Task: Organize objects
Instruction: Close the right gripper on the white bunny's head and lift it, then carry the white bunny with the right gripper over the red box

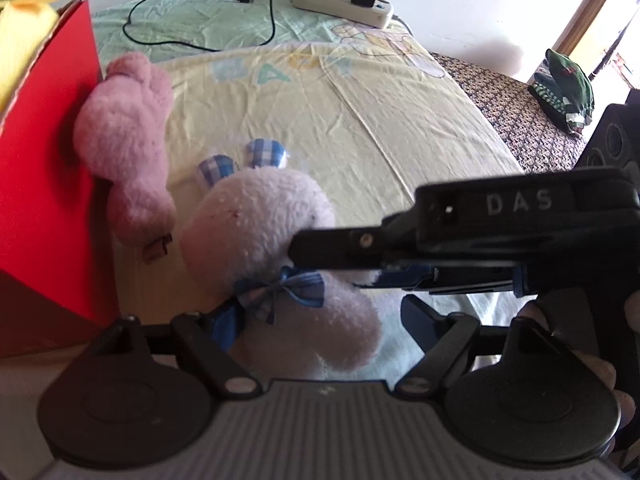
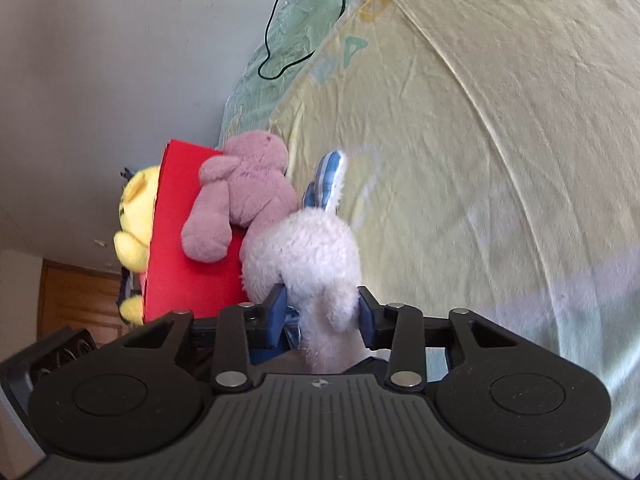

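A white plush bunny (image 1: pixel 260 224) with blue checked ears and a blue bow lies on the yellow bed sheet (image 1: pixel 360 120). My right gripper (image 2: pixel 322 314) is shut on its lower body; in the left wrist view the right gripper (image 1: pixel 332 268) reaches in from the right. My left gripper (image 1: pixel 320 324) stands open, its fingers on either side of the bunny's lower end. A pink plush bear (image 1: pixel 124 148) leans against a red box (image 1: pixel 48 200) on the left. A yellow plush toy (image 2: pixel 136 216) sits in the red box (image 2: pixel 180 240), behind the pink bear (image 2: pixel 244 192) and the bunny (image 2: pixel 312 252).
A white power strip (image 1: pixel 344 0) with a black charger and a loose black cable (image 1: pixel 200 20) lie at the bed's far end. Green striped clothing (image 1: pixel 568 88) rests on a patterned cover at the right. A black speaker-like object (image 1: pixel 612 140) stands at the right edge.
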`<state>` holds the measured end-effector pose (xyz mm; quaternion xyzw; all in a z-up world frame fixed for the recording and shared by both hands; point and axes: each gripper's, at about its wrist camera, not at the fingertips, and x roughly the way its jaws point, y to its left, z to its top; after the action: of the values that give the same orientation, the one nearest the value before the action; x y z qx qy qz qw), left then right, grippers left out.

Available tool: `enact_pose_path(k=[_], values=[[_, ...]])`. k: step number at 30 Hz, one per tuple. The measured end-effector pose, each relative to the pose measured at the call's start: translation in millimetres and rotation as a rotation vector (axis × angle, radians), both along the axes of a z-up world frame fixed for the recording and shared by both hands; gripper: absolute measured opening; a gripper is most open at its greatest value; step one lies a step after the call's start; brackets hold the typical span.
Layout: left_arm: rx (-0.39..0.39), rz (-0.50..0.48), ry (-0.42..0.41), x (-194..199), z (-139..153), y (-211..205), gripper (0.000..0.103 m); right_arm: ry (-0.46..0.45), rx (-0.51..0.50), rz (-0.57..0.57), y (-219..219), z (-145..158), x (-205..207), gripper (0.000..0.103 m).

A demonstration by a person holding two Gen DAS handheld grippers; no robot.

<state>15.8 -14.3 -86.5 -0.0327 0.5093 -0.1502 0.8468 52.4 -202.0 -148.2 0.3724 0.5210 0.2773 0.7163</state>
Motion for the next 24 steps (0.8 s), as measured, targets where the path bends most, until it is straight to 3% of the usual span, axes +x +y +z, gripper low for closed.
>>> enact_pose_path(k=[11,24], values=[[0.016,-0.08,-0.062,-25,19,8,0.081,-0.129,-0.104,0.052,20,33,-34,0.034],[0.025,-0.158,-0.302,-61,93,52,0.081,-0.383,-0.085,-0.043,61,107,-73,0.034]])
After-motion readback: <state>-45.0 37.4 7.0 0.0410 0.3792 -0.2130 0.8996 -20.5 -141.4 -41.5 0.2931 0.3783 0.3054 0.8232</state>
